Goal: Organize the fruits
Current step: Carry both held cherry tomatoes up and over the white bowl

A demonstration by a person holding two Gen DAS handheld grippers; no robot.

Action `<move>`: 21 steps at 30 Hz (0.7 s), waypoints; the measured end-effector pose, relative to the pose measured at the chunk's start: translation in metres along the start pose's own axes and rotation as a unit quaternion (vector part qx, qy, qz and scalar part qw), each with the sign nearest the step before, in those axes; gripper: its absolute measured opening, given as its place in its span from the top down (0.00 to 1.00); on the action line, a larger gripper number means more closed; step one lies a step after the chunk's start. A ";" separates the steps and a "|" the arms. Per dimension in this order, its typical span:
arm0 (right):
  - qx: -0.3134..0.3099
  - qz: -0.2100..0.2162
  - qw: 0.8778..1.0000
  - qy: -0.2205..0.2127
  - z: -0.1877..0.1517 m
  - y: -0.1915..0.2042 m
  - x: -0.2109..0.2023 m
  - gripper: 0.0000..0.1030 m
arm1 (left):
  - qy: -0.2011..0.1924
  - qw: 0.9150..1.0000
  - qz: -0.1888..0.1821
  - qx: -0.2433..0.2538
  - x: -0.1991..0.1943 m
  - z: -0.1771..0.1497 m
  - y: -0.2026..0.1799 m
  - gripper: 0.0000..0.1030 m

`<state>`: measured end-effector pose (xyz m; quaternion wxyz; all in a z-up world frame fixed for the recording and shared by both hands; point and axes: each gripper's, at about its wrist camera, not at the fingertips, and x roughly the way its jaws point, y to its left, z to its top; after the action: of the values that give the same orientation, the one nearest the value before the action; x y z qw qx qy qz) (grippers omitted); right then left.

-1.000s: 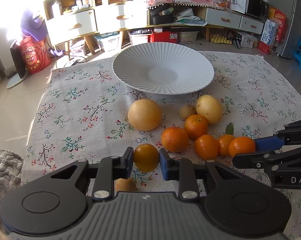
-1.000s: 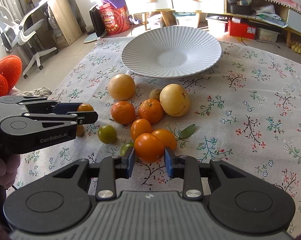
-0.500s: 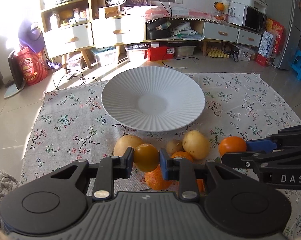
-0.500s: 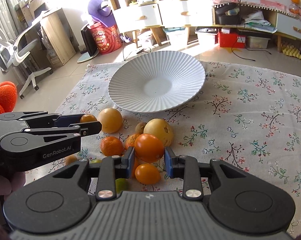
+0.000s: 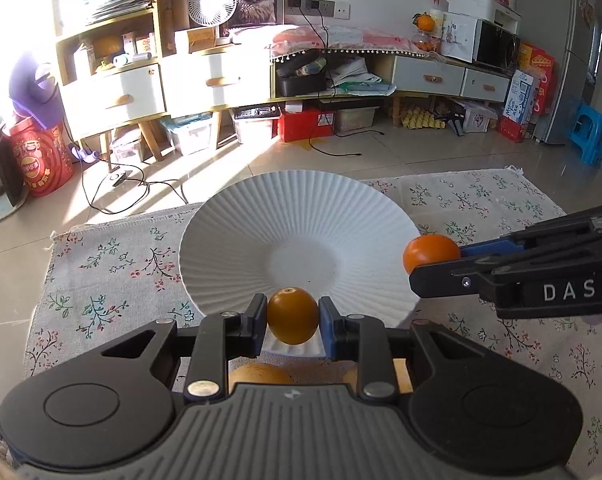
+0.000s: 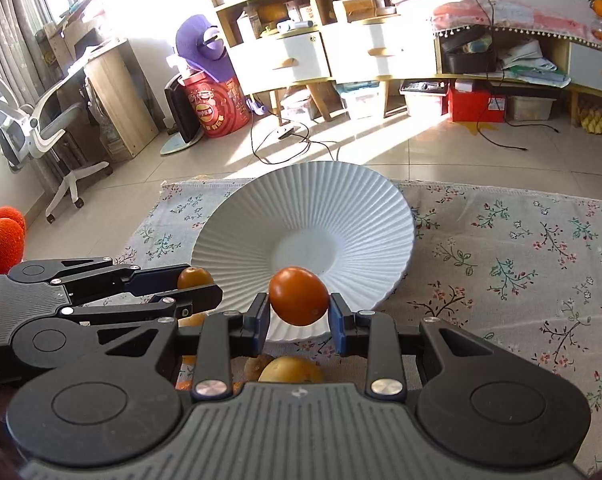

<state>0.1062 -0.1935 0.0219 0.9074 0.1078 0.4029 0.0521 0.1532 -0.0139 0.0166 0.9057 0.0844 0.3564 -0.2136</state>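
A white ribbed plate point(image 5: 301, 216) point(image 6: 313, 196) lies on the floral cloth point(image 5: 113, 256) point(image 6: 501, 240). My left gripper point(image 5: 293, 316) is shut on a dull yellow-orange fruit point(image 5: 293, 314), held over the plate's near rim; it also shows at the left of the right wrist view point(image 6: 197, 284). My right gripper point(image 6: 299, 310) is shut on a bright orange tangerine point(image 6: 299, 296) above the plate's near rim; in the left wrist view it sits by the plate's right edge point(image 5: 431, 254). Other fruits point(image 5: 261, 374) point(image 6: 291, 368) lie below, mostly hidden by the grippers.
The cloth lies on a tiled floor point(image 5: 421, 152). Cables point(image 5: 133, 188), shelves and drawers point(image 5: 213, 76), storage boxes and a red tin point(image 5: 41, 160) stand beyond it. An office chair point(image 6: 41, 132) is at the left, a blue stool point(image 5: 589, 136) at the right.
Both grippers lifted their fruits off the cloth and moved forward to the plate's near rim. The remaining fruits dropped out of sight beneath the grippers.
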 end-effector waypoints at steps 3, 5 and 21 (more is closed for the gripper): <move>0.006 0.006 1.000 0.003 0.005 -0.006 0.013 0.73 | -0.001 1.000 -0.007 -0.002 0.012 0.003 0.001 0.97; 0.007 0.005 1.000 0.003 0.008 -0.009 0.020 0.73 | -0.003 1.000 -0.010 -0.001 0.020 0.005 0.001 0.97; 0.015 -0.004 1.000 0.016 0.017 -0.017 0.050 0.73 | 0.006 1.000 -0.012 0.003 0.050 0.005 0.006 0.96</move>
<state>0.1527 -0.2034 -0.0070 0.8995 0.1186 0.4181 0.0445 0.1922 -0.0268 -0.0138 0.9005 0.0846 0.3624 -0.2251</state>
